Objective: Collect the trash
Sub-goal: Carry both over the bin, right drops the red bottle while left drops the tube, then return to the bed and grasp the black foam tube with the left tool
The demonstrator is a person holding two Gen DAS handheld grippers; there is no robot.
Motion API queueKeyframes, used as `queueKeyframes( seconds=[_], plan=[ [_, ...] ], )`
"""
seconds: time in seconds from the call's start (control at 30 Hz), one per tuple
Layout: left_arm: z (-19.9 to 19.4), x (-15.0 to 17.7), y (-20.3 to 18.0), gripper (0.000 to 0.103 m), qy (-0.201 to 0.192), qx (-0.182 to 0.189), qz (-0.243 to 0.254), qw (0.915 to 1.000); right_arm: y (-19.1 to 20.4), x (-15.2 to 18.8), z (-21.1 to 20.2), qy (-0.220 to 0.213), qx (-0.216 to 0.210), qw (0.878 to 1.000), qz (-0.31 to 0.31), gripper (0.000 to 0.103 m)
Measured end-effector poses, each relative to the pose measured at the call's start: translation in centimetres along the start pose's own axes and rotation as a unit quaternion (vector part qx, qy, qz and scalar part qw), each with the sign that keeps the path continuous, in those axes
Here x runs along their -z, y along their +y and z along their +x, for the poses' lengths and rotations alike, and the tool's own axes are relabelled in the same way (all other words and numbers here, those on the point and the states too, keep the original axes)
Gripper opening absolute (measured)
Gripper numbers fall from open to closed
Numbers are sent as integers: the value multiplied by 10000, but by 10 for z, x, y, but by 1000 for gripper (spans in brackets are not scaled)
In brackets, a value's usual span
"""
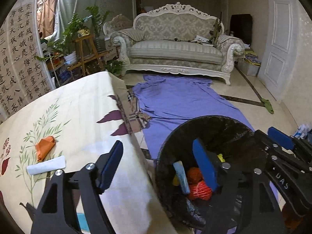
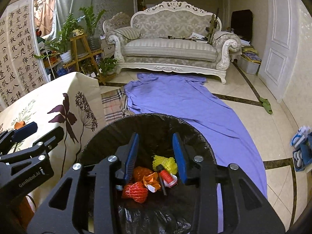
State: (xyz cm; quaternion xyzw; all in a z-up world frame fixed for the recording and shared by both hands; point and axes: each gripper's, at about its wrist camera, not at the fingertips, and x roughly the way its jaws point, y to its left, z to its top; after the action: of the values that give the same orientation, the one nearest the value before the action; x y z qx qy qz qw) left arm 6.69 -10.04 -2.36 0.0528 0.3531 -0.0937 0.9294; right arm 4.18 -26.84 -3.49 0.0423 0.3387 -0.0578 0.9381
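Table [image 1: 81, 101], left of field: floral cloth cover, two items of trash on it. Item one, crumpled orange wrapper [image 1: 44, 147]. Item two, white rolled paper [image 1: 46, 165], just beside the wrapper on its near side. Neither is collected.

Left gripper [image 1: 158, 167]: straddles the table's edge, one blue pad over the cloth, the other over the bin mouth. Jaws spread wide, nothing between them. It points forward and slightly down, near the two remaining pieces but not over them.

Bin [image 2: 101, 134], centre, on the floor just beside the table: black liner, round mouth. Contents seen from the right wrist view: red net bundle [image 2: 135, 192], orange net [image 2: 141, 172], yellow net [image 2: 164, 162], torn orange-and-white wrapper [image 2: 153, 182], red-labelled tube with black cap [image 2: 166, 175]. The left wrist view also shows a pale blue stick [image 1: 182, 176] standing against the inner wall.

Right gripper [image 2: 156, 156]: directly above the bin opening, angled down into it. Jaws parted, empty; judged a release pose.

Task status, by estimate: more than half done. Several pieces are binned and two are visible on the table. Other parts of the table are out of frame.

Beyond: purple sheet [image 2: 175, 101] on the floor, sofa [image 2: 171, 44] behind.
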Motion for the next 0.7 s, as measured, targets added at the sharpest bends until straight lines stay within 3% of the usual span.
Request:
queueKeyframes(
  seconds=[0.27, 0.7],
  plan=[
    [-13, 7, 25, 76, 75, -181, -148, 9997, 21, 4, -8, -7, -147, 9998, -103, 46],
    [-53, 37, 87, 76, 170, -579, -568, 9966, 89, 18, -31, 65, -679, 9965, -488, 47]
  ],
)
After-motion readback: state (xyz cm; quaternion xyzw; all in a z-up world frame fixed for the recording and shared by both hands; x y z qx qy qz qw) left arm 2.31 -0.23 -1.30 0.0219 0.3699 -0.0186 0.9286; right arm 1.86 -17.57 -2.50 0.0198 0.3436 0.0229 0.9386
